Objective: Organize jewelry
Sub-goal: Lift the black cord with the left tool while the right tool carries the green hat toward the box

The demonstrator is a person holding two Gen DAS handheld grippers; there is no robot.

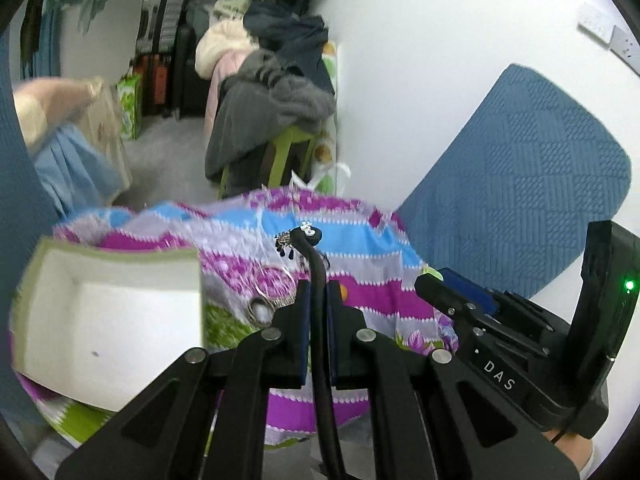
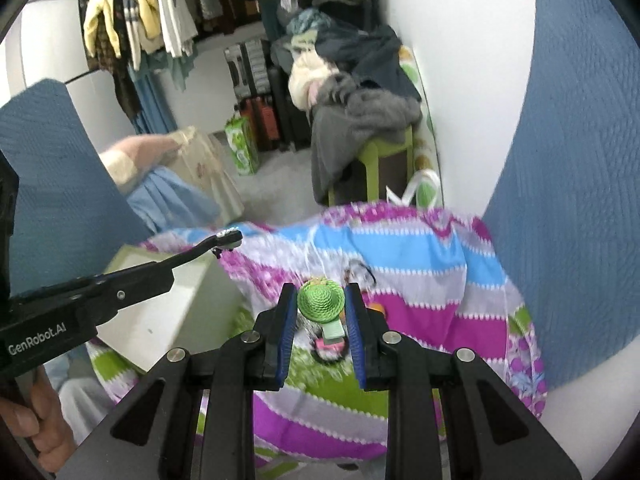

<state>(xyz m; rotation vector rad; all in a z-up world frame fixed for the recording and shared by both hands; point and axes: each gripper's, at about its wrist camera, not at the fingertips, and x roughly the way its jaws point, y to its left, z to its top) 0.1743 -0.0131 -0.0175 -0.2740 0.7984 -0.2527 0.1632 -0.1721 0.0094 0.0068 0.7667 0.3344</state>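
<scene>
Item: left hand-held gripper (image 1: 318, 300), clenched on a black band (image 1: 316, 280) tipped with a small beaded charm, held clear above the striped cloth (image 1: 360, 300) for sorting. Right hand-held gripper (image 2: 320, 312) grasping a green hat-shaped clip (image 2: 320, 298). We note an open white box (image 1: 108, 312) at left, probably their destination; loose pieces below are blurred.

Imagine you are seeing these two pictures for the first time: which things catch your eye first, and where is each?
The green hat-shaped hair clip stands out, clamped in the right gripper above the striped purple, blue and green cloth. The left gripper is shut on a thin black headband that curves up to a jewelled tip. A white open box sits on the cloth at the left.
</scene>
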